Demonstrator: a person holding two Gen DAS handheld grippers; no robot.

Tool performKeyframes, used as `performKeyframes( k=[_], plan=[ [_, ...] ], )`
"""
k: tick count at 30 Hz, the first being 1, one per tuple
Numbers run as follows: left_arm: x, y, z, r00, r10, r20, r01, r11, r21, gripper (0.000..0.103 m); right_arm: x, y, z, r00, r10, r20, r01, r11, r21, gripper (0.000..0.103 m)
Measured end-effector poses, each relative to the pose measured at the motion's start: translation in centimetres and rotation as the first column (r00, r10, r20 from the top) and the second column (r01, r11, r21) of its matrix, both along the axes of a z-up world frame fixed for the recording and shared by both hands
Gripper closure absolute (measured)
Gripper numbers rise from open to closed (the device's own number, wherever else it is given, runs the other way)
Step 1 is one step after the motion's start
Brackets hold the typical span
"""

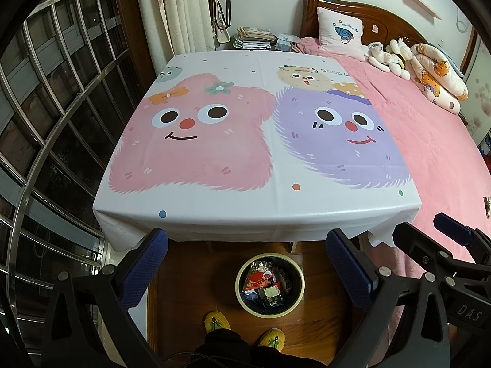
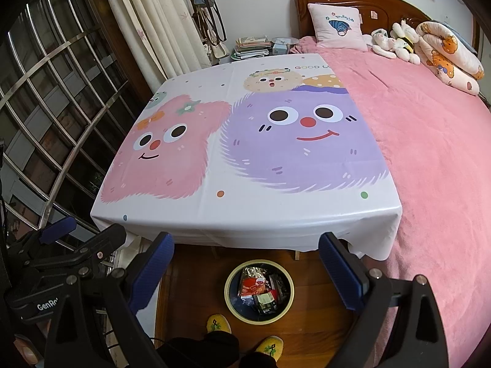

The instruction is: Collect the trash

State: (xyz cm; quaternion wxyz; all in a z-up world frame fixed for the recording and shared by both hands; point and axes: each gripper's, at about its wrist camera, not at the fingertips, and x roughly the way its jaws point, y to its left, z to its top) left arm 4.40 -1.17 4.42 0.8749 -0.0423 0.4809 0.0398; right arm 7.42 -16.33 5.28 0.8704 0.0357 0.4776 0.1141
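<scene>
The left gripper (image 1: 245,273) fills the bottom of its own view, its blue-padded fingers (image 1: 144,268) spread wide apart with nothing between them. The right gripper (image 2: 245,273) is the same: jaws apart, empty. Both are held side by side above the floor, looking down, probably because the person stands back from the table edge with the work apparently finished or paused.

The trash bin (image 1: 270,257) sits on the wooden floor (image 1: 190,291), framed in the gap between the left jaws and below them, just under the hanging edge of the tablecloth (image 1: 245,208). Inside lies the trash (image 1: 260,280): wrappers and small cartons, red and dark. In the right wrist view the bin is likewise between the jaws, slightly toward the left finger. The cloth beyond the jaws shows no litter. Yellow slippers (image 1: 217,321) stand just nearer than the bin.
</scene>
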Motion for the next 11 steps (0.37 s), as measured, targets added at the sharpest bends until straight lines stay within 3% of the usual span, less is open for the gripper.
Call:
performKeyframes(
  k=[11],
  plan=[
    [-0.16, -0.02, -0.26, 1.0, -0.002, -0.006, 0.002, 1.0, -0.003, 0.001, -0.22, 0.0, -0.19, 1.0, 0.0, -0.004, 0.0, 1.0, 0.002, 0.007]
  ],
)
